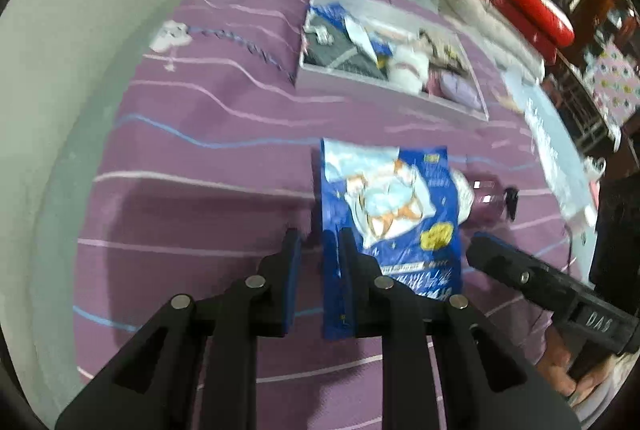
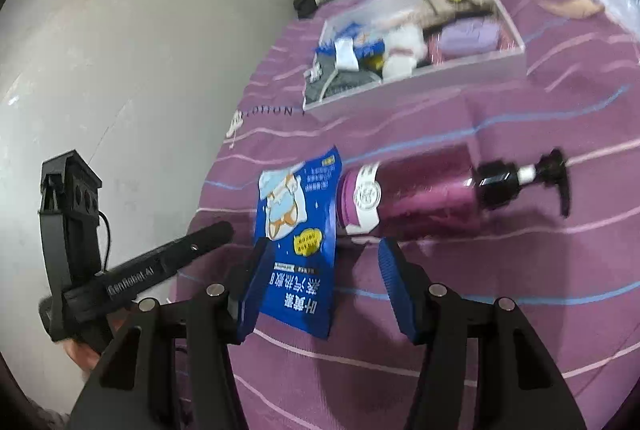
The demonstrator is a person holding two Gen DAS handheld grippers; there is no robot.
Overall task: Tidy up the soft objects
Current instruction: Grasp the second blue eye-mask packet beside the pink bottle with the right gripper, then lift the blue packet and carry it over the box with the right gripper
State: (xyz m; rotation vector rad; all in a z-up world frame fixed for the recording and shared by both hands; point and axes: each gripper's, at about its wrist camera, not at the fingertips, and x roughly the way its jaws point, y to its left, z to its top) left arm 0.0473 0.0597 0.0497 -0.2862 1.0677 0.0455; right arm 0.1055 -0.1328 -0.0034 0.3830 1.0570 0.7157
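While both claws straddle the blue packet (image 2: 298,242), left claw (image 1: 320,242) narrow, right claw (image 2: 324,250) spread

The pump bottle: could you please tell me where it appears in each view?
Left wrist: the pump bottle lies right of centre, partly behind the blue packet.
Right wrist: the bottle lies centre-right, beside the packet.
Shared landmark: the white tray beyond it.
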